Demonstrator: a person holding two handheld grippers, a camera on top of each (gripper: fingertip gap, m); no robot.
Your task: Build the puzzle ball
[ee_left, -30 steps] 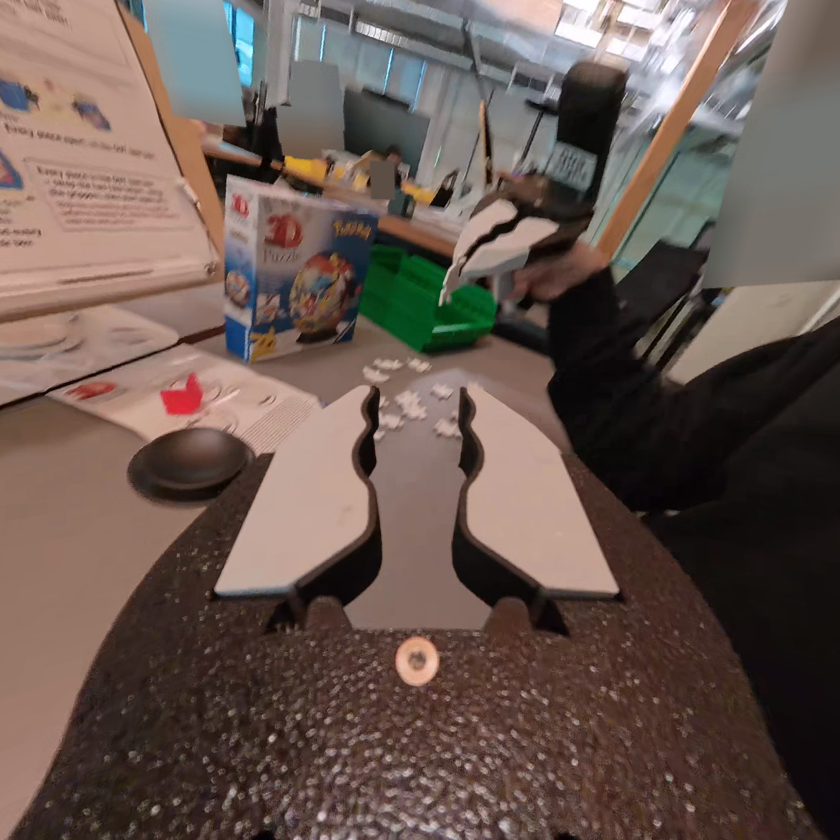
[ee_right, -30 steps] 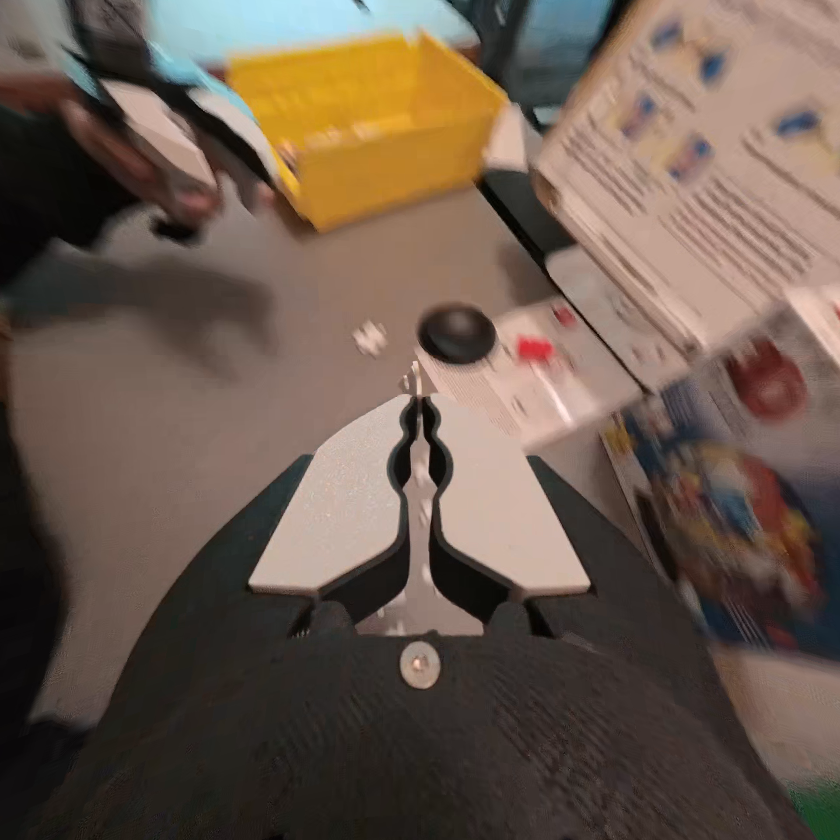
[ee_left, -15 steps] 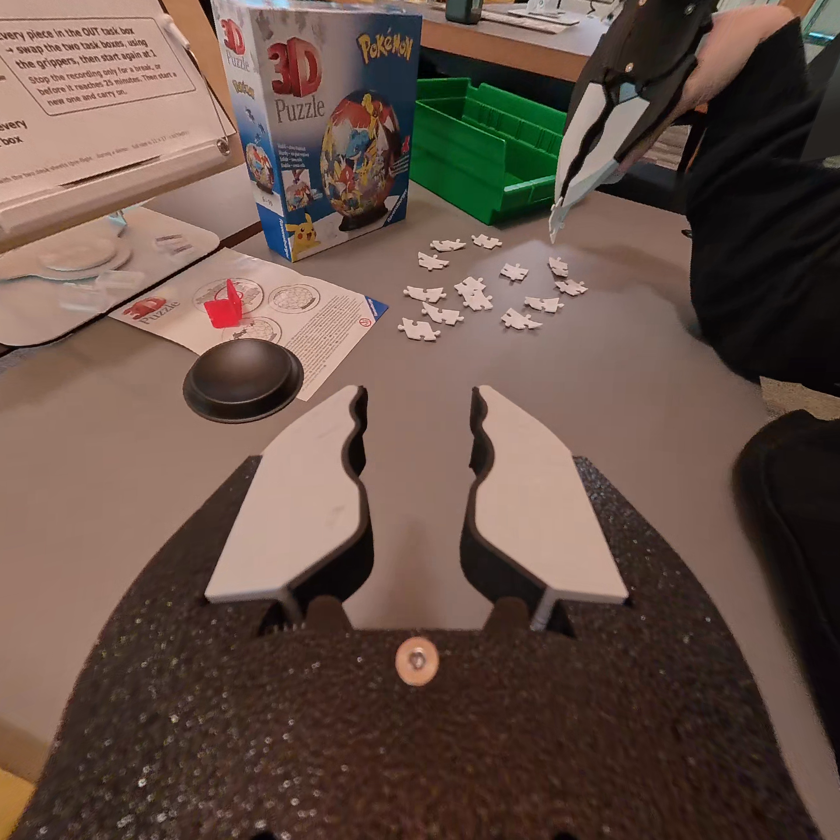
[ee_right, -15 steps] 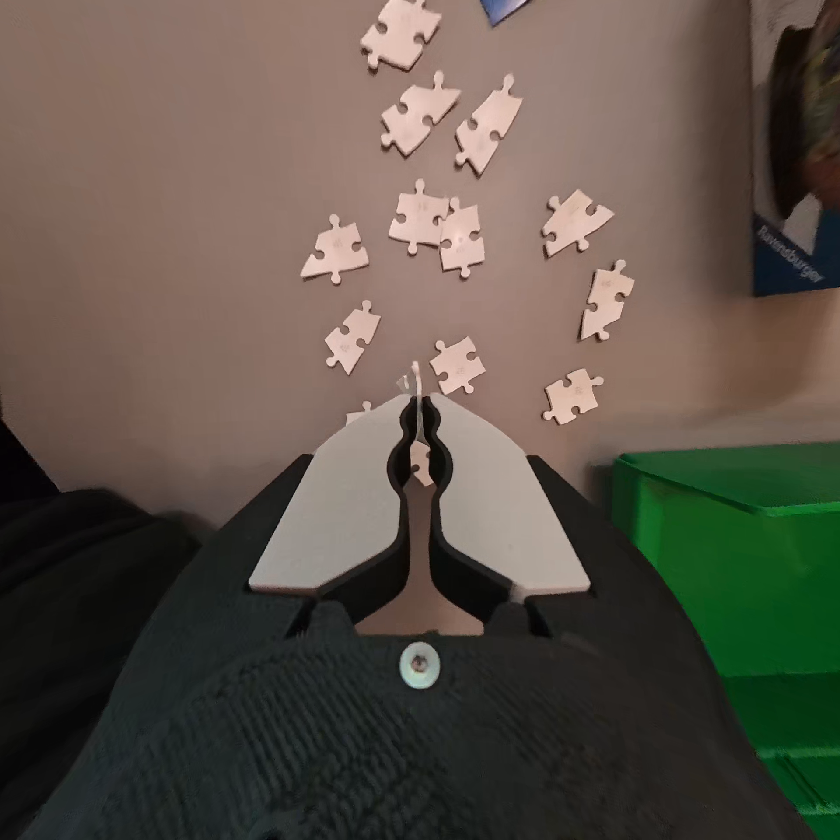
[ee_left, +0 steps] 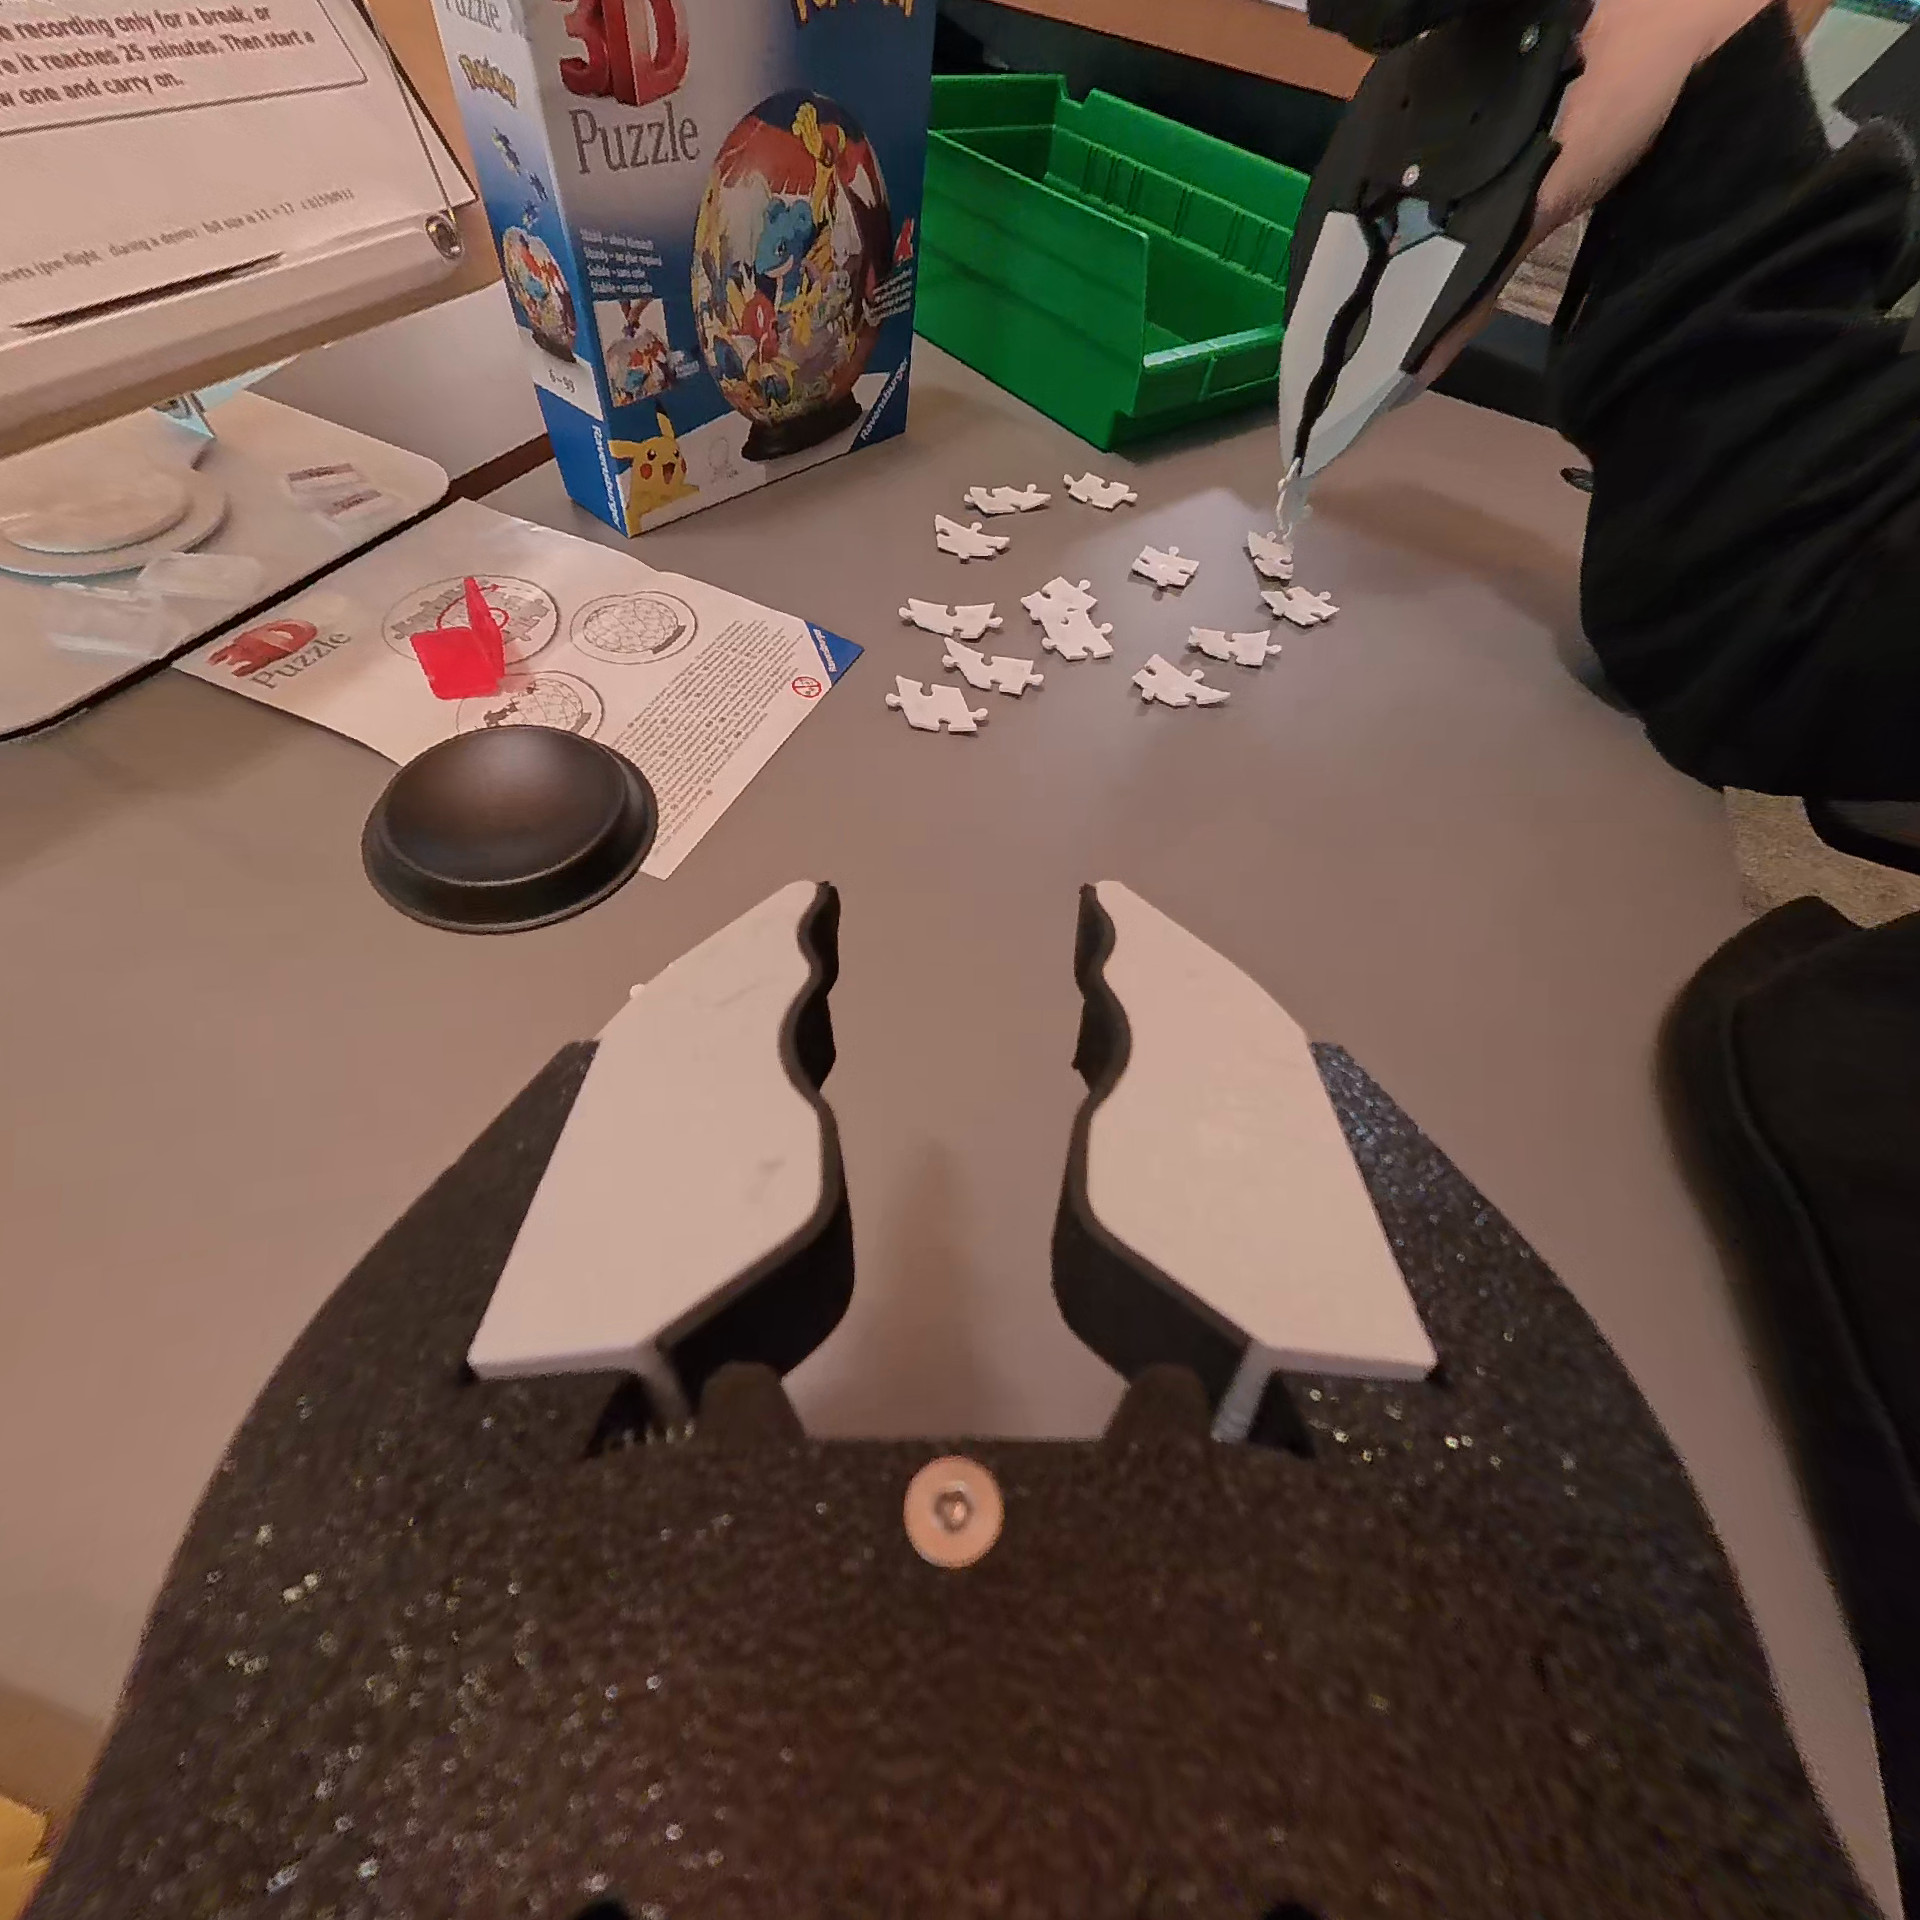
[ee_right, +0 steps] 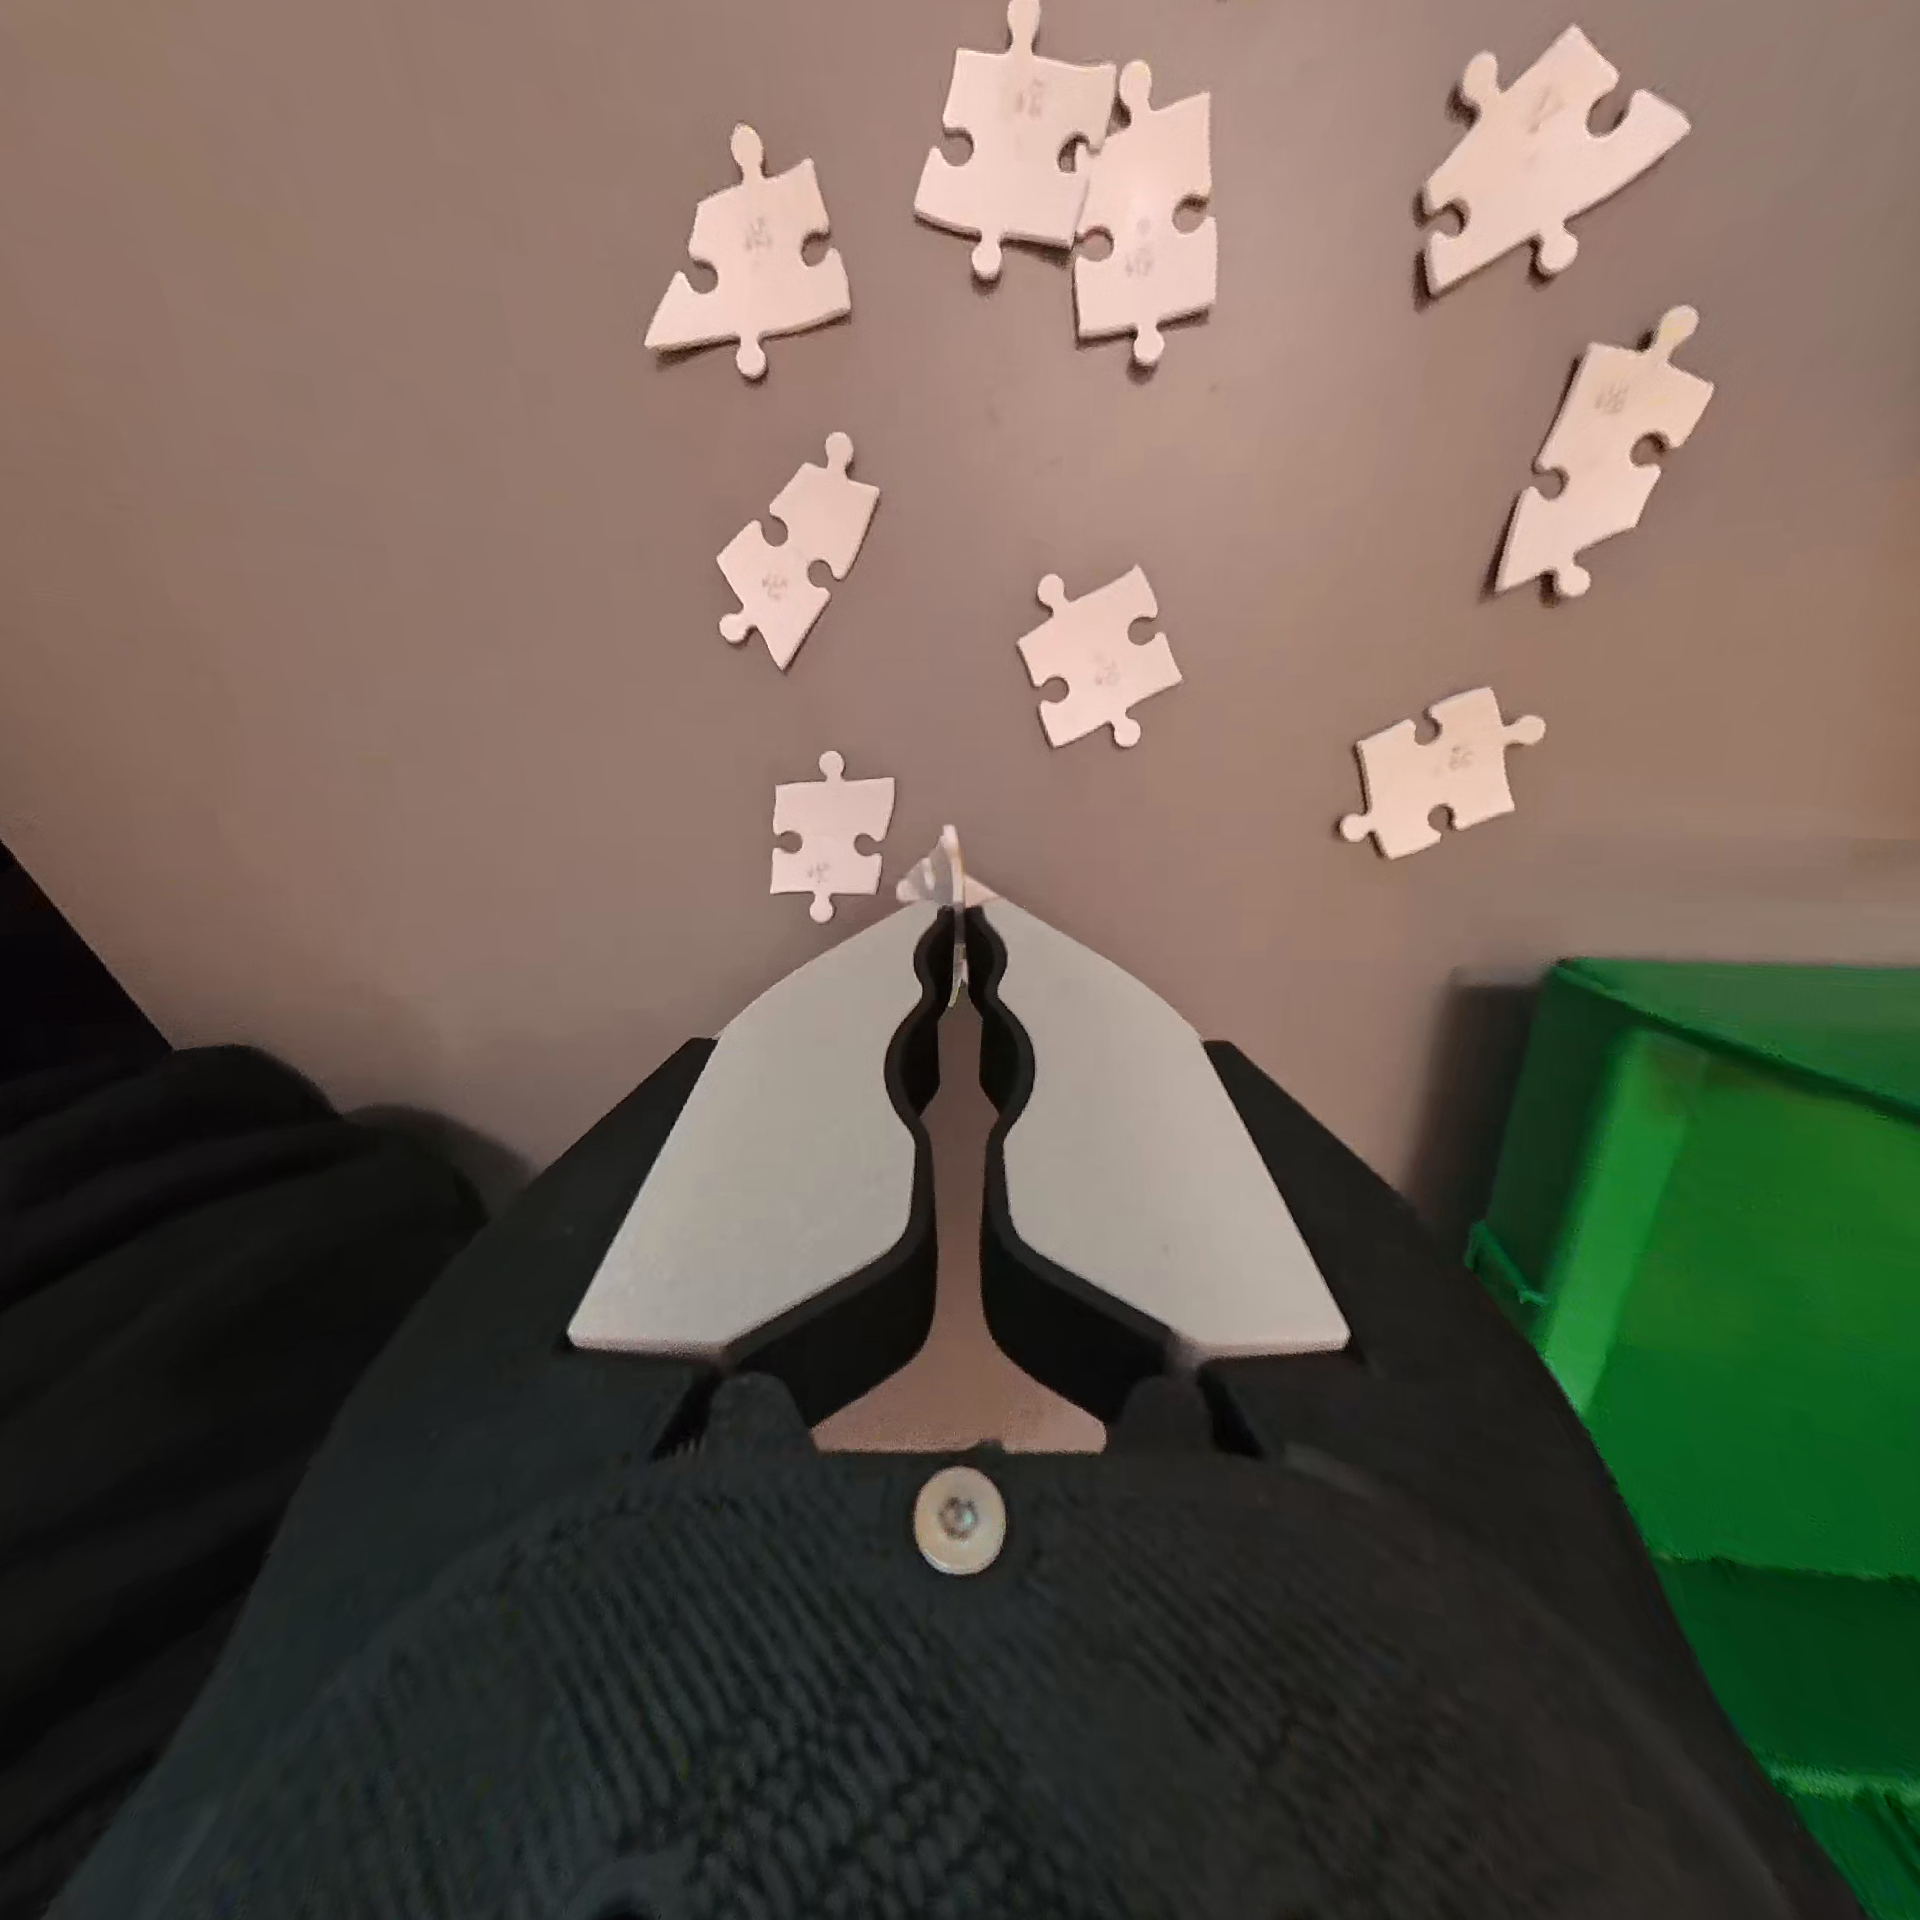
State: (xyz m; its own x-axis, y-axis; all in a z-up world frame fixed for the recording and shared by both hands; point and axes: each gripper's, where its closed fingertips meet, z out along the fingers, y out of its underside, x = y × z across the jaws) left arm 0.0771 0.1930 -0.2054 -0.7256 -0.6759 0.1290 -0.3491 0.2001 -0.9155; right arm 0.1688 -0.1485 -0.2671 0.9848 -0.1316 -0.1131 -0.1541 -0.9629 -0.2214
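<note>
Several white puzzle pieces (ee_left: 1065, 623) lie face down on the grey table (ee_left: 1247, 883); they also show in the right wrist view (ee_right: 1099, 660). My right gripper (ee_right: 951, 914) is shut on a puzzle piece (ee_right: 940, 873), held edge-on just above the table beside a loose piece (ee_right: 831, 836). It also shows in the left wrist view (ee_left: 1299, 462), pointing down at the pieces' right edge. My left gripper (ee_left: 951, 914) is open and empty above bare table, well short of the pieces. A black round stand (ee_left: 509, 821) sits at the left.
A puzzle box (ee_left: 717, 239) stands behind the pieces. A green bin (ee_left: 1101, 249) is at the back right and shows in the right wrist view (ee_right: 1704, 1299). An instruction leaflet (ee_left: 540, 655) with a red clip (ee_left: 457, 649) lies left. A person's black sleeve (ee_left: 1745, 468) is at the right. The left gripper's tips are roughly 35 cm from the right gripper's.
My right gripper has come down from high in the air to just above the pieces, still holding its piece. My left gripper has opened wider and tilted down toward the table.
</note>
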